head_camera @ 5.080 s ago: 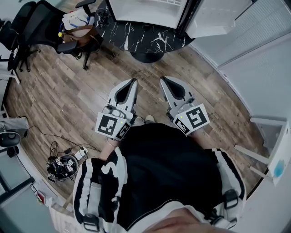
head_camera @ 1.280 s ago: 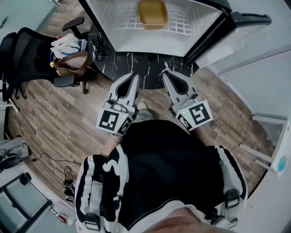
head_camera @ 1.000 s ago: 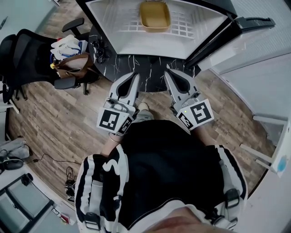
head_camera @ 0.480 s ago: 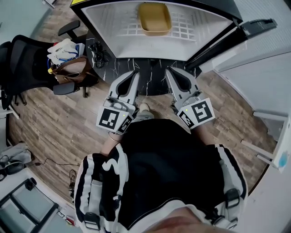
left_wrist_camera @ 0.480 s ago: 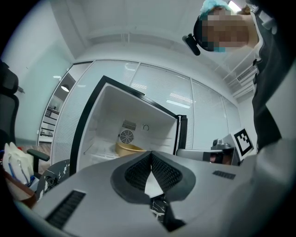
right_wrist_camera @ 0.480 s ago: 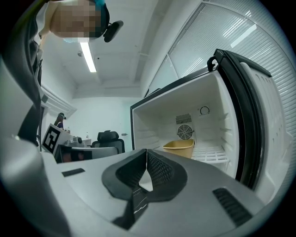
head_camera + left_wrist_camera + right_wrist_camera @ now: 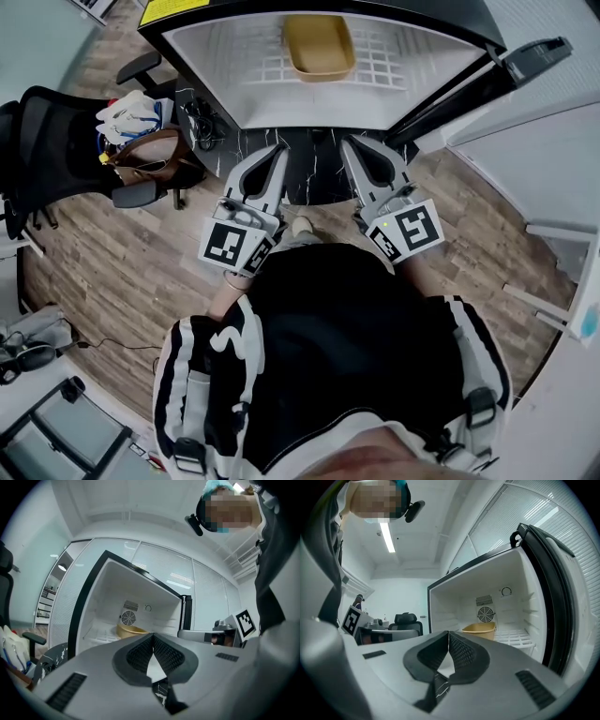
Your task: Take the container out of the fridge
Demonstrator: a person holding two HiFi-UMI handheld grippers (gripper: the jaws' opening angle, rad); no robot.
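Yellow container [image 7: 319,45] sits on white wire shelf [image 7: 384,64] inside open fridge [image 7: 211,66], centred between side walls, nothing touching it. Fridge door [image 7: 487,80] swung wide at right. My left gripper [image 7: 278,150] and my right gripper [image 7: 349,142] side by side, short of fridge opening, well apart from container — both jaw pairs pressed together, nothing between them. Black marbled slab [image 7: 309,178] below jaw tips. Wood floor [image 7: 112,253] around — office chair [image 7: 47,141] and brown bag [image 7: 150,150] at left.
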